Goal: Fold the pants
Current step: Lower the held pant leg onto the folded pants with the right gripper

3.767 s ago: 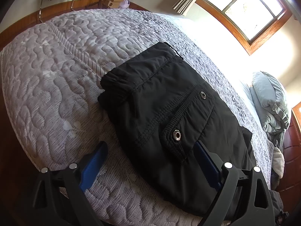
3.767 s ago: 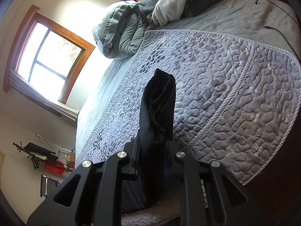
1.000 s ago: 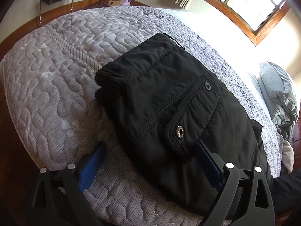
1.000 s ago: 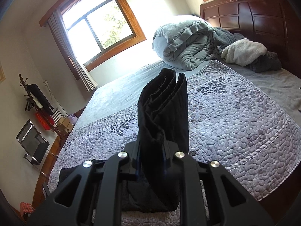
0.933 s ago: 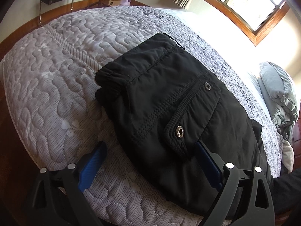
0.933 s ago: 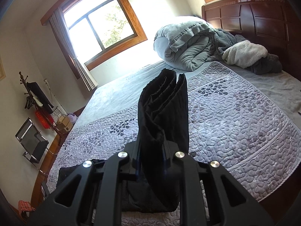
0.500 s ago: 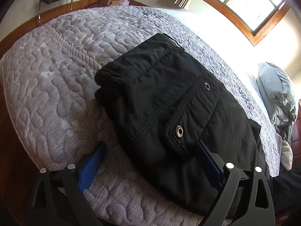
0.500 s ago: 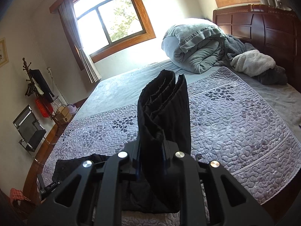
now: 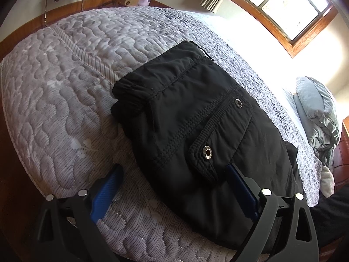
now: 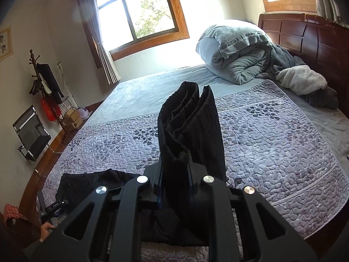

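Observation:
Black pants (image 9: 196, 126) lie on the grey quilted bedspread (image 9: 65, 87) near the bed's foot edge, waistband and a flap pocket with two metal snaps facing up. My left gripper (image 9: 172, 179) is open over the pocket end, one blue pad on the quilt, the other on the fabric. My right gripper (image 10: 174, 183) is shut on the bunched leg ends of the pants (image 10: 192, 128), held upright above the bed. The waist part (image 10: 91, 185) lies at lower left in the right wrist view, with the left gripper (image 10: 53, 207) beside it.
A rolled grey duvet (image 10: 235, 52) and fleece blankets (image 10: 303, 80) lie by the dark wooden headboard (image 10: 305, 35). A mesh chair (image 10: 30, 135), coat stand (image 10: 43, 80) and boxes (image 10: 72, 118) stand at the left wall. Wooden bed edge (image 9: 13, 174) lies below my left gripper.
My right gripper has lifted and swung the held leg ends up, its view levelling out toward the window. My left gripper and the waist part have stayed put.

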`<state>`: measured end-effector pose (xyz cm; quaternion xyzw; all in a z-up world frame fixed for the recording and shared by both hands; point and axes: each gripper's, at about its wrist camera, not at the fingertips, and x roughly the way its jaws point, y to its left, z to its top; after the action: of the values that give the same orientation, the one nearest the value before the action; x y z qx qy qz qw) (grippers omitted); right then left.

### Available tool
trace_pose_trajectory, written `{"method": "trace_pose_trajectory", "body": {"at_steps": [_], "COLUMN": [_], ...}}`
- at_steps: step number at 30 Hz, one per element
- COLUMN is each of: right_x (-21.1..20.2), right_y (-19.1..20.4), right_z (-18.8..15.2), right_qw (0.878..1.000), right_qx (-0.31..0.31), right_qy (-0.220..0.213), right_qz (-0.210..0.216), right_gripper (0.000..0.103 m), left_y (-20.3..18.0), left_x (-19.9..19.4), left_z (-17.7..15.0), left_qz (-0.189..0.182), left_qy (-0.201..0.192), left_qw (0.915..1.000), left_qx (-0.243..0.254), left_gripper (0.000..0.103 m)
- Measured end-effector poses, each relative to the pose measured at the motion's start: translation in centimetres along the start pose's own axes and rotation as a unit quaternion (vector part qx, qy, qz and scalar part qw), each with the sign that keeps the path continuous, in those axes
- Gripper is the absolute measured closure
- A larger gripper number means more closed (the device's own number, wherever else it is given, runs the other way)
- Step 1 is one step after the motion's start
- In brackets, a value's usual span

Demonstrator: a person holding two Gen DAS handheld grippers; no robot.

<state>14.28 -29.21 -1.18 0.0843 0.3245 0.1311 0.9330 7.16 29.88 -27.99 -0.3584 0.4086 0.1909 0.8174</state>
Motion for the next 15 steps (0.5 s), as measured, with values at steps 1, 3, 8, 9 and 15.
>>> {"method": "trace_pose_trajectory", "body": {"at_steps": [1, 3, 8, 9, 15], "right_x": [0.2, 0.5, 1.2, 1.4, 2.5], "right_y": [0.2, 0.7, 1.9, 2.1, 3.1], "right_z": [0.0, 0.0, -0.2, -0.3, -0.5], "right_qw": [1.0, 1.0, 1.0, 0.999, 0.999], "right_qx": [-0.003, -0.008, -0.024, -0.027, -0.039], "right_qy": [0.002, 0.006, 0.015, 0.017, 0.029], "right_qz": [0.0, 0.001, 0.002, 0.002, 0.001], "right_gripper": [0.087, 0.087, 0.087, 0.087, 0.087], "left_y": [0.0, 0.0, 0.2, 0.2, 0.3], "left_x": [0.0, 0.0, -0.1, -0.1, -0.2], "left_z": [0.0, 0.0, 0.1, 0.1, 0.1], "left_qz": [-0.001, -0.003, -0.008, -0.009, -0.014], "left_qy": [-0.001, -0.001, -0.001, -0.001, -0.001], "left_qw": [1.0, 1.0, 1.0, 0.9999, 0.9999], "left_qx": [-0.001, -0.002, -0.005, -0.005, -0.007], "left_gripper": [0.008, 0.008, 0.008, 0.008, 0.008]}}
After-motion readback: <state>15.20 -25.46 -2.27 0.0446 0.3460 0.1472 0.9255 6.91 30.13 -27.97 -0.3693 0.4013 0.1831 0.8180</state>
